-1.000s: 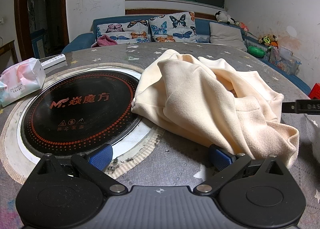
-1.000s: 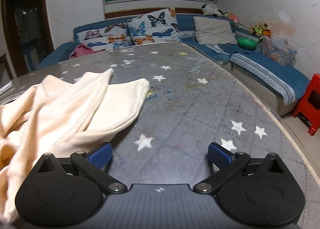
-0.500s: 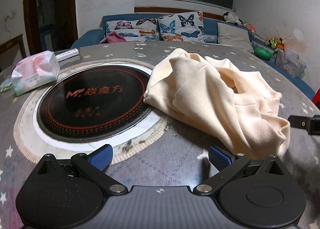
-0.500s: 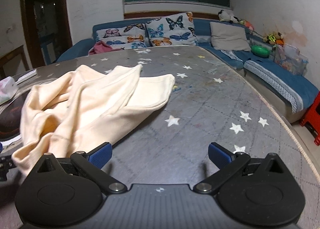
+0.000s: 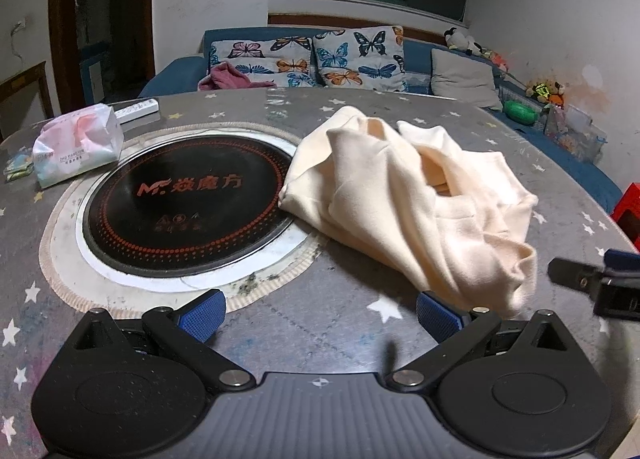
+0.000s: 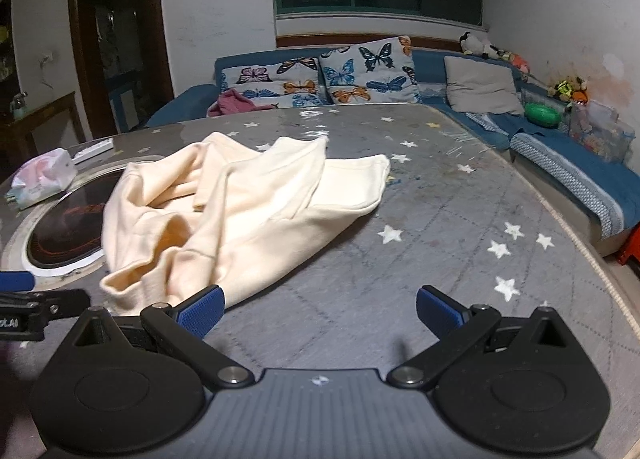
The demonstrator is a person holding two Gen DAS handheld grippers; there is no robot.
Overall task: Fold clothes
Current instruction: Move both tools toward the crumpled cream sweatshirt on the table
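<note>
Cream garment (image 5: 416, 195) crumpled, left claw (image 5: 320, 315) and right claw (image 6: 318, 313) both spread, level above table (image 6: 440, 219).

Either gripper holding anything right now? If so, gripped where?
Nothing is held. The left gripper and right gripper are both open, above the table. The cream garment lies crumpled and ungripped.
</note>
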